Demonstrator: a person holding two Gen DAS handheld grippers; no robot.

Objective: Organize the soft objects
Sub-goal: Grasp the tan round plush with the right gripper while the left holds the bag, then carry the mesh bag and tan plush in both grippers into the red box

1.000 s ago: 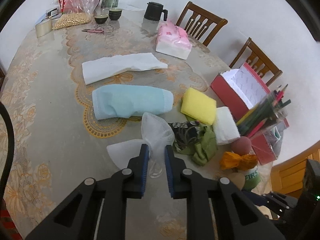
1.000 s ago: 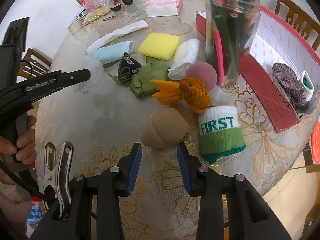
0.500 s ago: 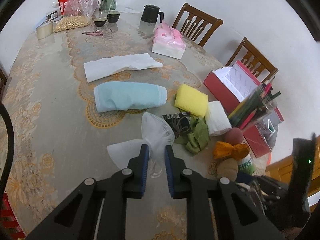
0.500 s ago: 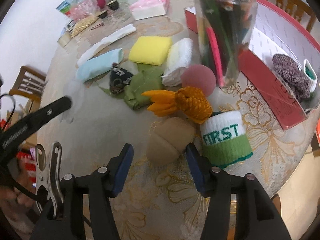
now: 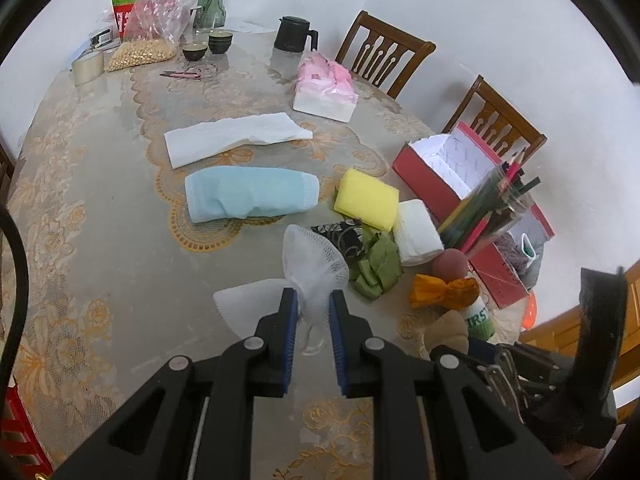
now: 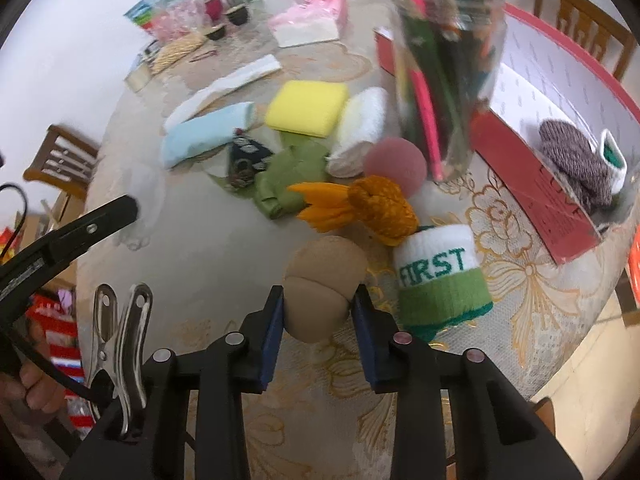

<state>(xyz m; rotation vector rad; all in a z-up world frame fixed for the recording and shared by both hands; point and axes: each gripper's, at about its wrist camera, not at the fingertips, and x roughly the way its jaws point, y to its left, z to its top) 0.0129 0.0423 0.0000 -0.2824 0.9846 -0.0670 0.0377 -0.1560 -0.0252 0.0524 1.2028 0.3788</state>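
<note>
My left gripper (image 5: 313, 300) is shut on a white mesh puff (image 5: 312, 260) and holds it just above the table. My right gripper (image 6: 318, 304) is open, its jaws either side of a tan sponge puff (image 6: 322, 284) that lies on the tablecloth; whether the pads touch it I cannot tell. Close by lie a green and white "FIRST" wristband (image 6: 440, 276), an orange knitted piece (image 6: 372, 204), a pink ball (image 6: 394, 164), a green cloth (image 6: 286, 180), a white roll (image 6: 362, 132), a yellow sponge (image 6: 306, 108) and a blue cloth (image 5: 250, 196).
A red box (image 6: 532, 184) with a grey knit item (image 6: 572, 164) stands at the right. A clear jar of pencils (image 6: 444, 64) stands in front of it. A white paper towel (image 5: 232, 138), a pink tissue pack (image 5: 324, 88), a black mug (image 5: 294, 34), bags and cups sit farther back.
My right gripper has moved forward and opened wider, so the tan puff now sits between its jaws. My left gripper has held still, shut on the mesh puff.
</note>
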